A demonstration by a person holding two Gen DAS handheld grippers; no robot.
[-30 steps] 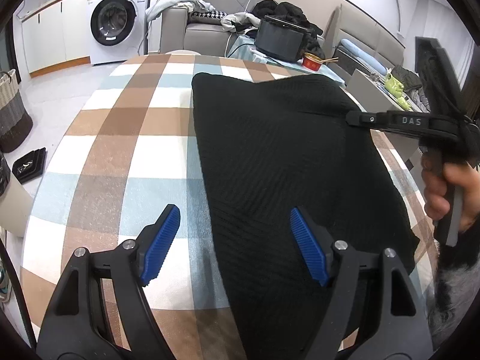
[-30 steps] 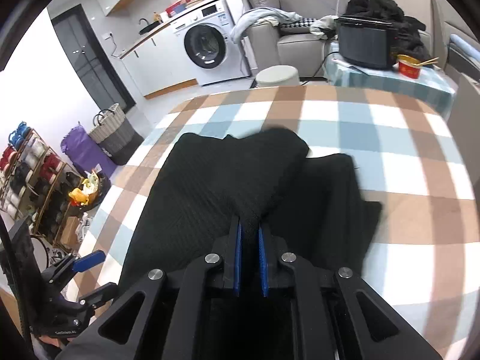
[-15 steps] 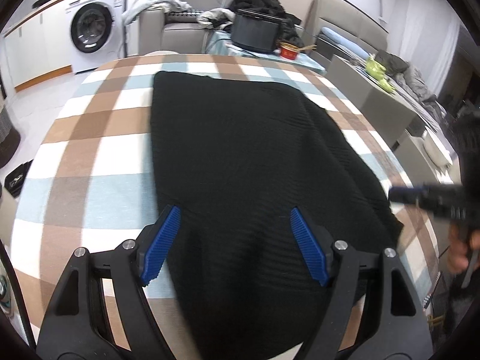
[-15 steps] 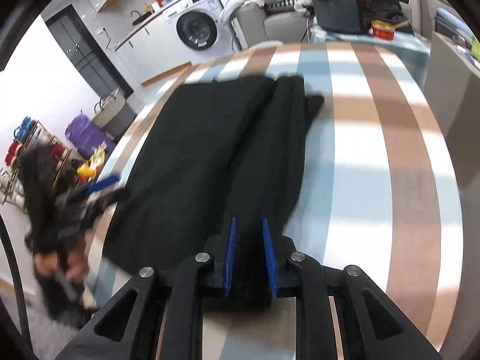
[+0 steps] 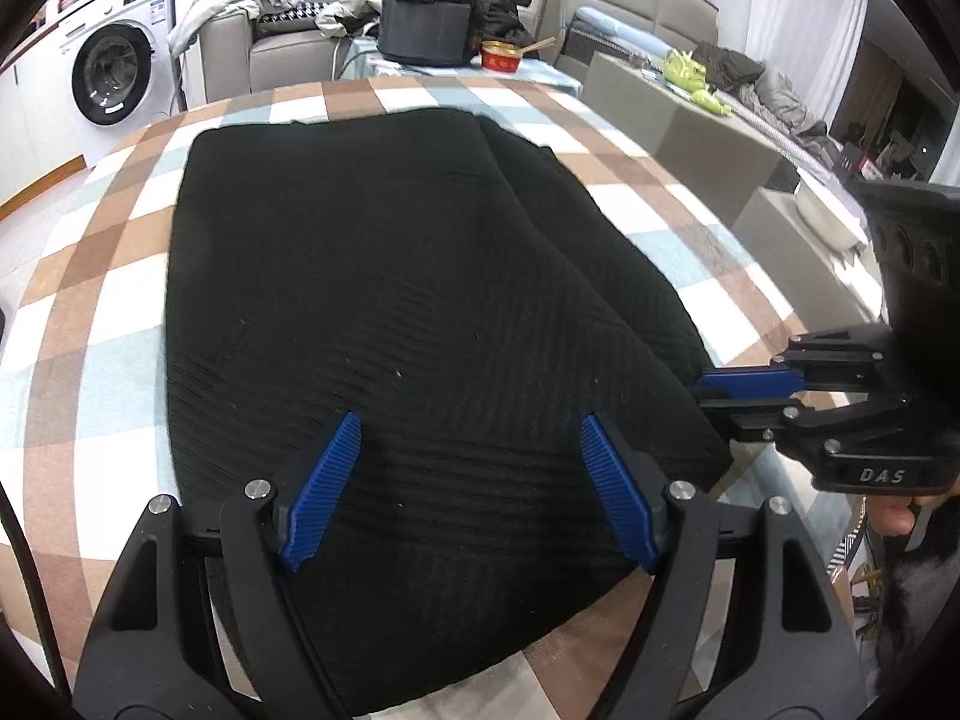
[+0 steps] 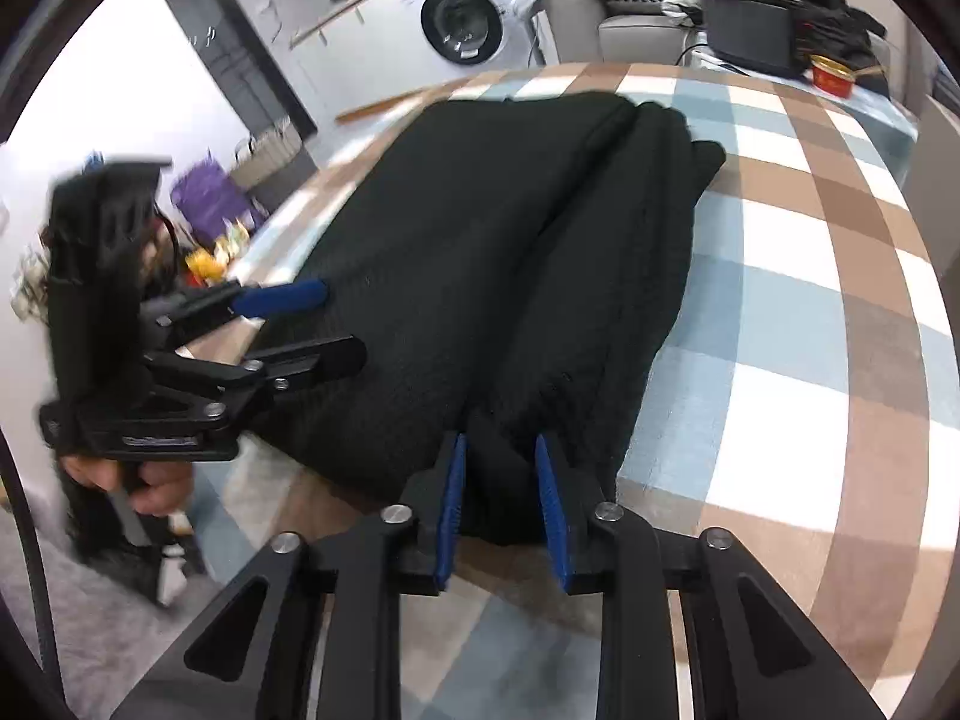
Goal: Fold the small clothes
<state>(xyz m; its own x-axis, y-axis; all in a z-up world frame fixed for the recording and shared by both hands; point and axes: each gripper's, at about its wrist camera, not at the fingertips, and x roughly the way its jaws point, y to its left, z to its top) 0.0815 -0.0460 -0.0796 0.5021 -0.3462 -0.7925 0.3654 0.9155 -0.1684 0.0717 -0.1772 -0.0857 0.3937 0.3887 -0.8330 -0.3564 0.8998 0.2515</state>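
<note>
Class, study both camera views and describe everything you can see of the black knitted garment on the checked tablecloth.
The black knitted garment is ribbed-looking fabric lying mostly flat on the brown, blue and white checked tablecloth. One side is folded inward, leaving a long lengthwise crease. Its near edge bunches between the blue pads of the right gripper. The left gripper is open over its near end.

Your frames are evenly lit by soft indoor light; shadows are faint. Fisheye bending and black vignetting mark every edge. Your left gripper (image 6: 288, 324) smears with motion blur in the right wrist view.
</note>
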